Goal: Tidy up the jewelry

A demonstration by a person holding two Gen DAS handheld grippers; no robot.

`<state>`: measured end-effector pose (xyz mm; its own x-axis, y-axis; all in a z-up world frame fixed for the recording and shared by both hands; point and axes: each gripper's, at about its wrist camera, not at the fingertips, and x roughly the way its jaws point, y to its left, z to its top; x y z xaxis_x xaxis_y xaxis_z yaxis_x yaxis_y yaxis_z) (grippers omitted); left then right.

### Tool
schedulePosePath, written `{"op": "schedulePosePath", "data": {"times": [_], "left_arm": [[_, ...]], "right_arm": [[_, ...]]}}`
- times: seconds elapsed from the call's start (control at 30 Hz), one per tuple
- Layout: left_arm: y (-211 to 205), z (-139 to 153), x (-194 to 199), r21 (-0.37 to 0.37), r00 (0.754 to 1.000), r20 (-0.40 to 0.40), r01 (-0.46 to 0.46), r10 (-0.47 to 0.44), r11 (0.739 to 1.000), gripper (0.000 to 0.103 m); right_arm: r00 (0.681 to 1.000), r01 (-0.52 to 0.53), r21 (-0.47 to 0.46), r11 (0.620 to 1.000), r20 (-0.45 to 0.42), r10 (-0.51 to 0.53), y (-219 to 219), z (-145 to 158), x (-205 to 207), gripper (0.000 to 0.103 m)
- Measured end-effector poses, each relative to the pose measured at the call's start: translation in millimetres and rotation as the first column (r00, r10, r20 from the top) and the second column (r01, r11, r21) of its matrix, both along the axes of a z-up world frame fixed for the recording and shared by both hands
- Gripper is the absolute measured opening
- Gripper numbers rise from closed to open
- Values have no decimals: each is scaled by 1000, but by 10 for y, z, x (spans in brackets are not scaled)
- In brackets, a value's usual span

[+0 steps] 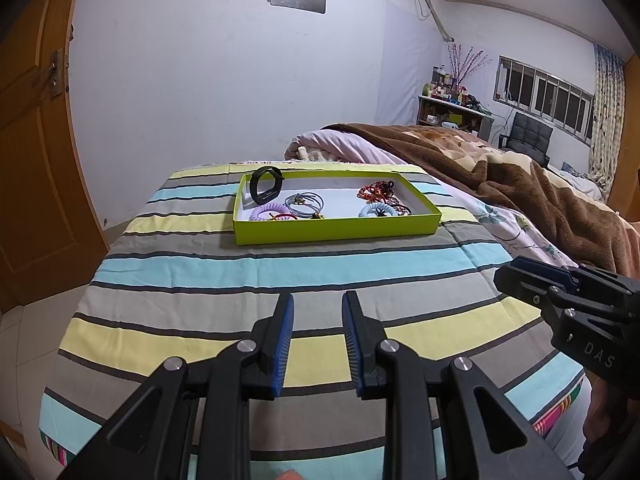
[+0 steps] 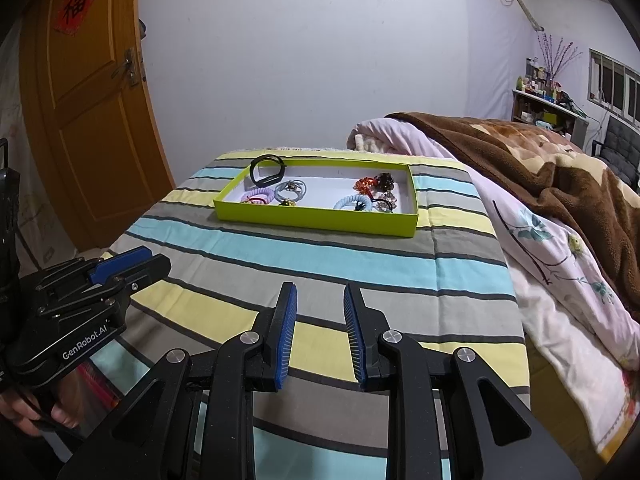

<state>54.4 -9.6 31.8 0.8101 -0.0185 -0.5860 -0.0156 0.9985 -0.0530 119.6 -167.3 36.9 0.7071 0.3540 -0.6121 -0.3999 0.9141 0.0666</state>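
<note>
Both tools hover low over the striped bedcover, nothing held. Left tool: blue pads apart w/ a clear gap, empty. Right tool: same, pads apart, empty; in left wrist view it shows at the right edge. Lime-green tray sits flat on the bedcover toward the far end, well apart from both tools. Inside: black band leaning on the far-left corner wall; purple coil tie and grey-blue hair ties on the left; red/orange beaded piece far right; light-blue coil tie near right, touching a dark item, prob. another tie, too small to tell. Brown blanket heaped on the bed to the right.
</note>
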Motion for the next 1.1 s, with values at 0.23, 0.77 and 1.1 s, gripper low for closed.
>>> {"op": "schedulePosePath", "data": {"times": [0.23,0.77,1.1], "left_arm": [[-6,6,-6,2,1000,5,-2,2,1000,26],[-4,14,-2,7,1000,8,-9,9,1000,26],[6,10,1,4,1000,6,-12,12,1000,26]], "right_arm": [[1000,-1,-3,1000,2,1,0,-4,5,25],[1000,3,-7,1000,10,-3,3,7,2,25],[1000,6,-6,1000,13,-6,0,17,-17,25]]}}
